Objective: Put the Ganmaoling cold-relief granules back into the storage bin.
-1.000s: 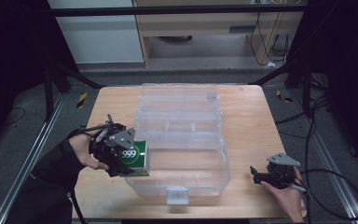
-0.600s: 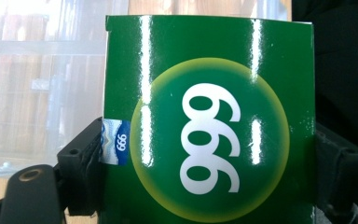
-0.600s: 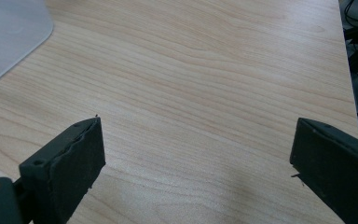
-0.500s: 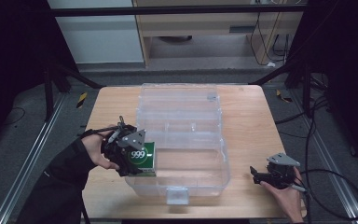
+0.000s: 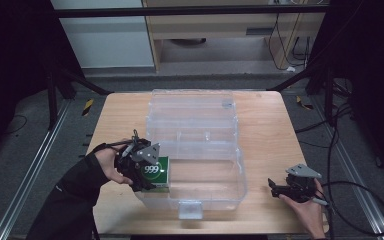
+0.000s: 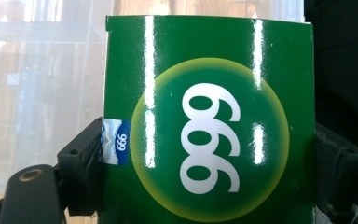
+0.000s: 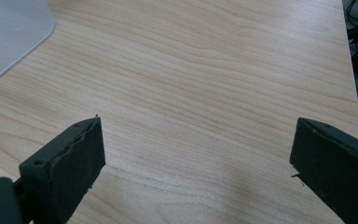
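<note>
A green box marked 999 (image 5: 156, 172) is held at the left rim of a clear plastic storage bin (image 5: 232, 187). My left gripper (image 5: 147, 172) is shut on that box; in the left gripper view the green box (image 6: 209, 126) sits squeezed between both black jaws. The bin's open lid (image 5: 192, 107) lies flat behind it. My right gripper (image 5: 276, 189) rests low over the table's front right corner, open, with bare wood between its jaws (image 7: 196, 158).
The wooden table (image 5: 270, 135) carries the bin in its middle. A corner of the clear bin (image 7: 9, 32) shows at the upper left of the right gripper view. Black frame legs and cables stand around the table on the grey floor.
My left gripper has carried the green box rightward, from beside the bin to its left rim. The right gripper has stayed still.
</note>
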### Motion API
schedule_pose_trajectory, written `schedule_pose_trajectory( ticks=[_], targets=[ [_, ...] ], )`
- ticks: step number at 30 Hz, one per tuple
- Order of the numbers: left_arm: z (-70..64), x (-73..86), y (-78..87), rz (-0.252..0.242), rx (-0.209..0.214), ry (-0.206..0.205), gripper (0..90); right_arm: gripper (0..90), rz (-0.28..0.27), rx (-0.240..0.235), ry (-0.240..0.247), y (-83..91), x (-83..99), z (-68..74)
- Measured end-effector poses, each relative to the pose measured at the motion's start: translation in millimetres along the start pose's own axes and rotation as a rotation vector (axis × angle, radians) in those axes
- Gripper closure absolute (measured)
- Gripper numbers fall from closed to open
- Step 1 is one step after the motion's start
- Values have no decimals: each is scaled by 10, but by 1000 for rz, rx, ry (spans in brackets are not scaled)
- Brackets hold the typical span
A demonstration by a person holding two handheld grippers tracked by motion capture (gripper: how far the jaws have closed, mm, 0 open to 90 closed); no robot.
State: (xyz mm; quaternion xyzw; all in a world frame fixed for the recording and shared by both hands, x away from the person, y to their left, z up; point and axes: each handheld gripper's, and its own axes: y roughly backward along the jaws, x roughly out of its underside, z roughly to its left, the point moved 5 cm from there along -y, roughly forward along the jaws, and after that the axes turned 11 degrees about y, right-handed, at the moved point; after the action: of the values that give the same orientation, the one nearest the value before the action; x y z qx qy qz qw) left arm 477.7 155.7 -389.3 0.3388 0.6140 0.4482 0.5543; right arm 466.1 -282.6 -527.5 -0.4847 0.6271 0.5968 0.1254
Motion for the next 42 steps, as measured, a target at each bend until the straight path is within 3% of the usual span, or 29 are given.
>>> schedule_pose_trajectory(
  ticks=[17,30,42],
  targets=[
    [24,123,-222,18,10,25,151,36,-1,-3,7,-14,4,2],
    [33,180,-381,-2,16,24,147,35,2,-5,6,-14,7,6],
    [39,229,-534,28,17,39,138,31,5,-7,10,-17,9,8]
  ],
)
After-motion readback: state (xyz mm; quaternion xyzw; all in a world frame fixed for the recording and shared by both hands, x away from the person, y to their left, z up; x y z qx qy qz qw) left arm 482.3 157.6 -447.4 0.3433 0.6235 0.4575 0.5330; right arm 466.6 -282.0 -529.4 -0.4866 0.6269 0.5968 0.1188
